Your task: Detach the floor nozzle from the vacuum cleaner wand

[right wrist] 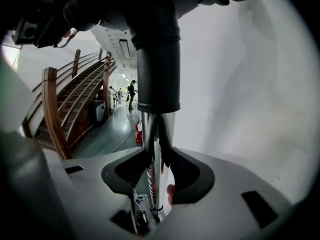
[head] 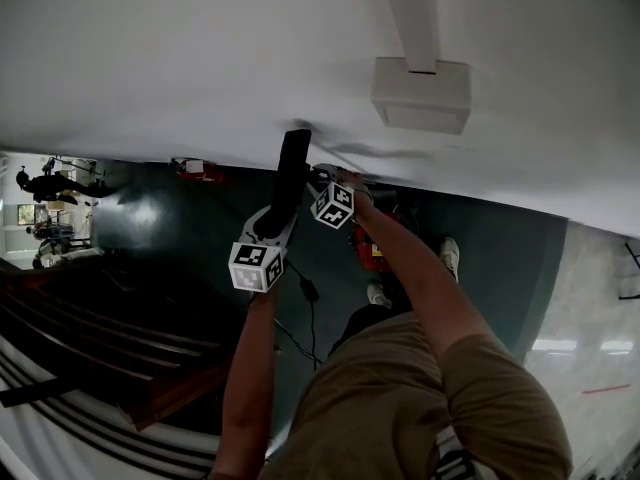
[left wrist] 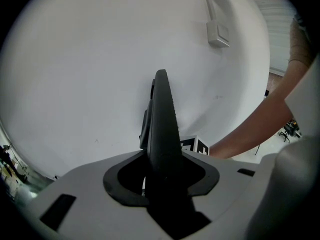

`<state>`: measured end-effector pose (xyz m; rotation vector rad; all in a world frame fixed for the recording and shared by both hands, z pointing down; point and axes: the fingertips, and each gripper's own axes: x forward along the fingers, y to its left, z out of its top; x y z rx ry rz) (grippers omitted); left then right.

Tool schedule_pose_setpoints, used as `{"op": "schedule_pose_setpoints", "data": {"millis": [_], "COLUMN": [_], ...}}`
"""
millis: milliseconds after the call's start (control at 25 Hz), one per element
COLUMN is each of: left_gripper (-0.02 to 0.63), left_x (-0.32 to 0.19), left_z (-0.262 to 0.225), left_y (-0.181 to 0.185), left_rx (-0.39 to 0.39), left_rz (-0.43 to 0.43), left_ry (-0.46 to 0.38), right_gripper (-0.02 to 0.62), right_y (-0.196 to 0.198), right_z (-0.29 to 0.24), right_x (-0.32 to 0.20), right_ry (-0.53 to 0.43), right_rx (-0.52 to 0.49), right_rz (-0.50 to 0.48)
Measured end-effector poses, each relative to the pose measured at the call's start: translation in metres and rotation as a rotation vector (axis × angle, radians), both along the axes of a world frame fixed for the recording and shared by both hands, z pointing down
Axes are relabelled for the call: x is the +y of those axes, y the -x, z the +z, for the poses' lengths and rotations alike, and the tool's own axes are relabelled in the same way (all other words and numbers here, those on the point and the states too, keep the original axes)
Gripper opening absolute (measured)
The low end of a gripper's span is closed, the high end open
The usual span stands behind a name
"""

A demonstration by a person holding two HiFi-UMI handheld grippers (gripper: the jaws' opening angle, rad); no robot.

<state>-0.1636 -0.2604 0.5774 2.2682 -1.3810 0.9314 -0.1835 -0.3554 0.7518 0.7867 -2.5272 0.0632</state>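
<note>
In the right gripper view a chrome vacuum wand runs up between the jaws into a black collar, which belongs to the dark floor nozzle filling the top of that view. My right gripper is shut on the wand just below the collar. In the head view the right gripper sits beside the left gripper, both raised against a white wall. In its own view my left gripper is shut, its black fingers pressed together with nothing seen between them. A dark part shows just behind it.
A white wall carries a junction box with a cable duct. A wooden staircase and a dark green floor with red objects and a black cable lie beyond. People stand far off.
</note>
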Motion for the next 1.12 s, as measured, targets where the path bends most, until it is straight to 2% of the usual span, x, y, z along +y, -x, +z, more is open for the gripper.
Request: {"op": "schedule_pose_setpoints", "data": {"millis": [920, 1120], "left_gripper": [0.173, 0.173], "left_x": [-0.009, -0.013], "left_z": [0.003, -0.001], "left_y": [-0.003, -0.002], "left_rx": [0.017, 0.033], "left_rz": [0.007, -0.002], "left_ry": [-0.006, -0.041], "right_gripper": [0.155, 0.155], "right_y": [-0.005, -0.003], "right_z": [-0.005, 0.001], "right_x": [-0.009, -0.012], "right_ry": [0.065, 0.068], "right_rx": [0.044, 0.038], "right_rz": [-0.029, -0.028]}}
